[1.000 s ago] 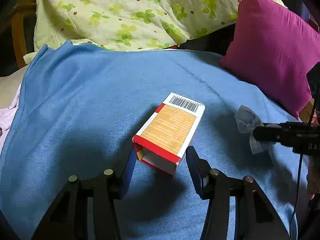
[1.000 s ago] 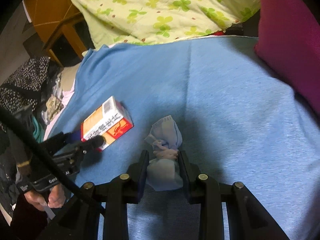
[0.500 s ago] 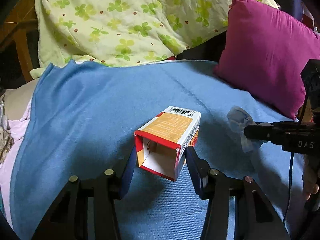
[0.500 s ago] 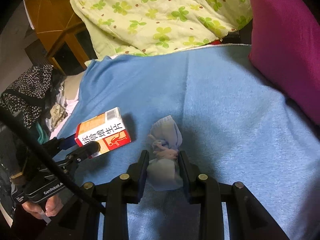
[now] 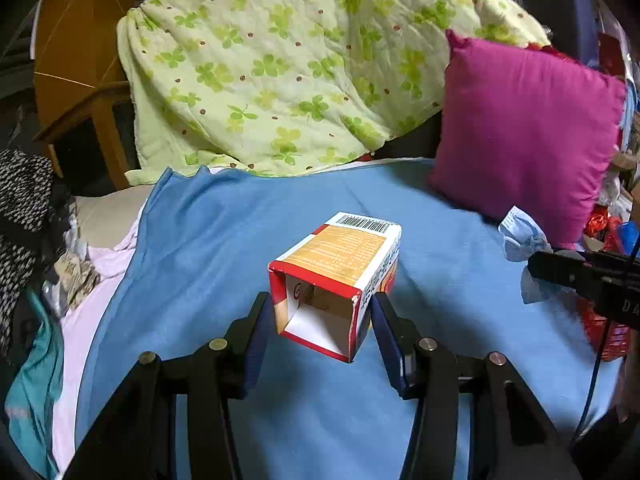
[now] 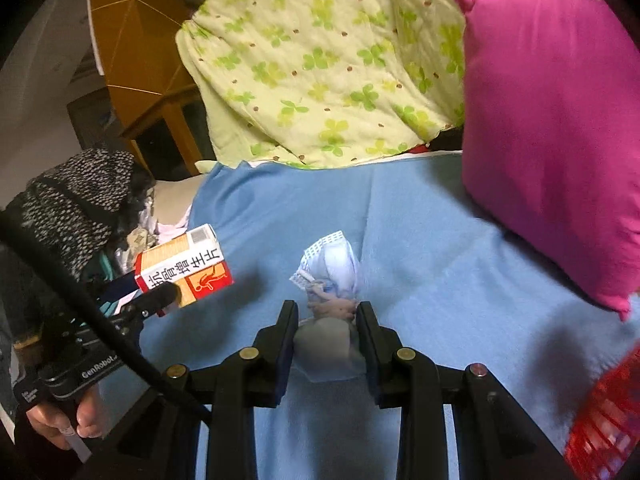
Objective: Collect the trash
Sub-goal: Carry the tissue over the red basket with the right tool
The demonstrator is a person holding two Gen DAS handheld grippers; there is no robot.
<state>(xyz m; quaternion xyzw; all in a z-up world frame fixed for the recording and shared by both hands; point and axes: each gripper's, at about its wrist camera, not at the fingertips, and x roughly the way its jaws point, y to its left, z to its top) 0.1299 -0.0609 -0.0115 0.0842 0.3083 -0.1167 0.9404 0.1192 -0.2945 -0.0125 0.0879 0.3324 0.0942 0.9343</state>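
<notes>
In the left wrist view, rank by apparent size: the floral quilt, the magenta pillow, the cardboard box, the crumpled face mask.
1. Floral quilt
2. Magenta pillow
3. Cardboard box, though it looms large because it sits close to the camera in the left gripper
4. Crumpled face mask, partly hidden by the right gripper

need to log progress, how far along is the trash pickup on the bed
Done: both pieces look lifted off the blue blanket. In hand: the left gripper is shut on the empty carton, and the right gripper is shut on the crumpled face mask. Left: dropping them somewhere; a red mesh basket shows at the lower right edge, possibly the bin, but nothing has gone into it yet.
</notes>
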